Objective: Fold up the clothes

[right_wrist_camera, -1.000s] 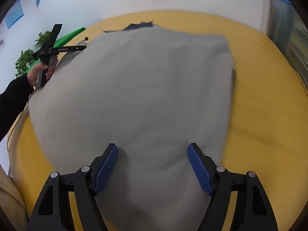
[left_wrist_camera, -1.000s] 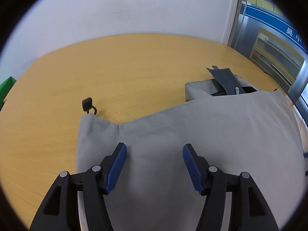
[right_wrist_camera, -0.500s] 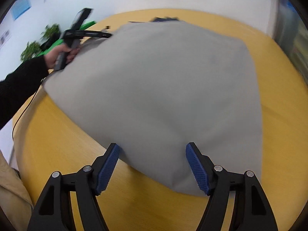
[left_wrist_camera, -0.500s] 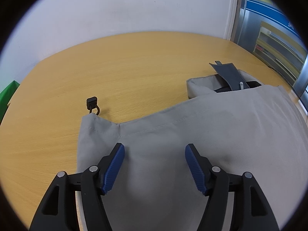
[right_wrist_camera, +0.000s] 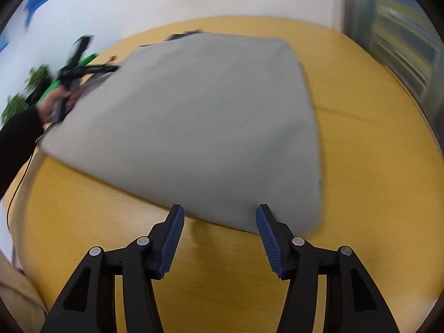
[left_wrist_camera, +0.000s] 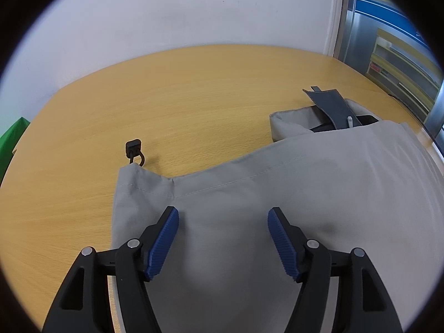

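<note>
A grey garment (left_wrist_camera: 277, 208) lies folded on the wooden table (left_wrist_camera: 194, 97). Its hem runs across the left wrist view, with a black drawstring toggle (left_wrist_camera: 133, 149) at its left corner and a dark grey inner flap (left_wrist_camera: 330, 108) at the far right. My left gripper (left_wrist_camera: 223, 216) is open and empty over the garment near the hem. In the right wrist view the garment (right_wrist_camera: 208, 111) fills the middle. My right gripper (right_wrist_camera: 220, 216) is open and empty at its near edge, above the table (right_wrist_camera: 374, 166). The left gripper (right_wrist_camera: 80, 69) shows blurred at the far left.
A white wall rises behind the table. A glass door with blue signage (left_wrist_camera: 388, 41) stands at the right. Green plants (right_wrist_camera: 16, 105) and a green object (left_wrist_camera: 11, 138) are beyond the table's left edge. A beige cloth (right_wrist_camera: 14, 299) is at the near left corner.
My right gripper has pulled back off the garment to its near edge and swung right. My left gripper has stayed open over the hem, shifting only slightly.
</note>
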Tool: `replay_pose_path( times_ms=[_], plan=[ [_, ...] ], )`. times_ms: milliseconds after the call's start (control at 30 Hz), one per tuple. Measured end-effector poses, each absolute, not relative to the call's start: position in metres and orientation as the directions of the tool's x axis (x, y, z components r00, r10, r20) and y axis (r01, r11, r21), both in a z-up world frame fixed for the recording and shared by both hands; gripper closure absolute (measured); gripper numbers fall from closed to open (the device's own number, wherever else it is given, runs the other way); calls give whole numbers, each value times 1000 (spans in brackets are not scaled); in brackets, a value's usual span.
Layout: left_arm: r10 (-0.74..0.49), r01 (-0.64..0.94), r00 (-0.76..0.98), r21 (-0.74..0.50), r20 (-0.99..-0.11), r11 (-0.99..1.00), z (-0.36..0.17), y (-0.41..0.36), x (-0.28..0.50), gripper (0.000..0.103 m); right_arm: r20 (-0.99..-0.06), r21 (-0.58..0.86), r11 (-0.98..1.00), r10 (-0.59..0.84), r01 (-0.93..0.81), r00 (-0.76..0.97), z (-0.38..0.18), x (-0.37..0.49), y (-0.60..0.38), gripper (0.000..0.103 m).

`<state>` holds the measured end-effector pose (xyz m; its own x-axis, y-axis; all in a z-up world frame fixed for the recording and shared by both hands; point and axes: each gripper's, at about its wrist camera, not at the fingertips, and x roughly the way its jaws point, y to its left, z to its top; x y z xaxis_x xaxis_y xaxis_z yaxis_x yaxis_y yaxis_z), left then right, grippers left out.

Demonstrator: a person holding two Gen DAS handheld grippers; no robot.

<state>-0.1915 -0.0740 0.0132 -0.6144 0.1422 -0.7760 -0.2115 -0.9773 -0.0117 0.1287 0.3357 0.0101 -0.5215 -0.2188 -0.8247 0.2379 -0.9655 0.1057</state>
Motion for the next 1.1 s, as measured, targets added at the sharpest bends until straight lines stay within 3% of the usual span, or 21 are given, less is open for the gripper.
replay_pose_path(
  times_ms=[100, 200, 233, 433, 500, 667, 767, 867, 967, 1100],
  plan=[
    [149, -212, -612, -20, -776, -977, 13, -76, -192, 36, -823, 96, -983, -167, 157, -543, 13, 137, 365, 43],
    [150, -212, -612, -21, -776, -977, 13, -76, -192, 36, -808, 121, -968, -224, 219, -545, 23, 138, 384, 26],
    [149, -213, -612, -19, -776, -977, 12, -75, -193, 36, -801, 140, -955, -264, 260, -537, 23, 133, 390, 25],
    [136, -212, -614, -4, -777, -977, 12, -74, -195, 35, -797, 319, -819, -504, 478, -332, -2, 90, 400, 27],
    [135, -211, -614, -2, -777, -977, 12, -75, -195, 34, -778, 358, -751, -568, 554, -268, -2, 89, 392, 33],
    [133, -218, -612, 5, -779, -976, 12, -75, -197, 32, -710, 409, -599, -683, 688, -172, 11, 101, 375, 33],
    [135, -229, -610, 10, -781, -973, 11, -76, -200, 30, -763, 410, -548, -644, 729, -55, 3, 101, 361, 35],
    [142, -235, -607, 7, -782, -972, 11, -78, -203, 28, -852, 375, -550, -522, 746, 42, -7, 108, 357, 46],
    [146, -248, -605, 11, -783, -969, 10, -80, -204, 26, -881, 363, -562, -467, 743, 77, 0, 111, 362, 60],
    [141, -250, -607, 20, -782, -968, 11, -80, -204, 26, -940, 254, -615, -338, 747, 42, 15, 117, 358, 60]
  ],
)
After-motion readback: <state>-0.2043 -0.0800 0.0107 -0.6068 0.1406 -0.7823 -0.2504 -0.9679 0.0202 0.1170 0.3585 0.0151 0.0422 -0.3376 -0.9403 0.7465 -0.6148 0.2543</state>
